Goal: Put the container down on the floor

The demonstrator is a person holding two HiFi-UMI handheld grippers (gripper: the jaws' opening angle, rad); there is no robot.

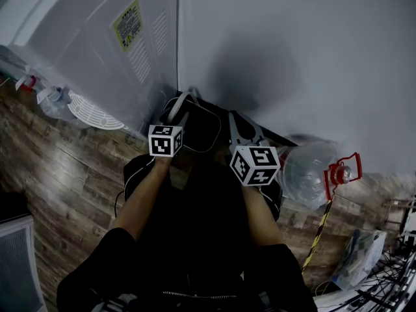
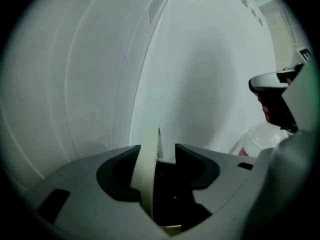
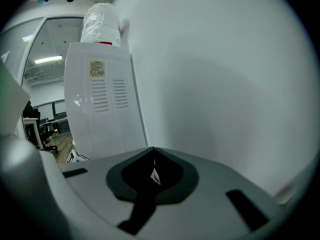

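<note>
The container [image 1: 203,130] is a dark bin with a thin white rim, down on the wood floor in the corner between the wall and the water dispenser. Its cream handle strip [image 2: 146,171] stands between the jaws of my left gripper [image 2: 159,156], which is open; the strip leans on the left jaw and is free on the right. Dark mesh shows below it. In the head view the left gripper [image 1: 177,114] sits over the container's left side and the right gripper [image 1: 242,127] over its right. My right gripper [image 3: 152,151] is shut, with only a thin white sliver in the seam.
A white water dispenser [image 1: 97,38] stands at the left with a bottle [image 3: 101,21] on top. A big clear water jug [image 1: 307,171] with a red pump [image 1: 342,171] lies on the floor at right. Spray bottles [image 1: 27,82] and a white grille [image 1: 94,113] lie at left; the wall [image 1: 299,57] is close ahead.
</note>
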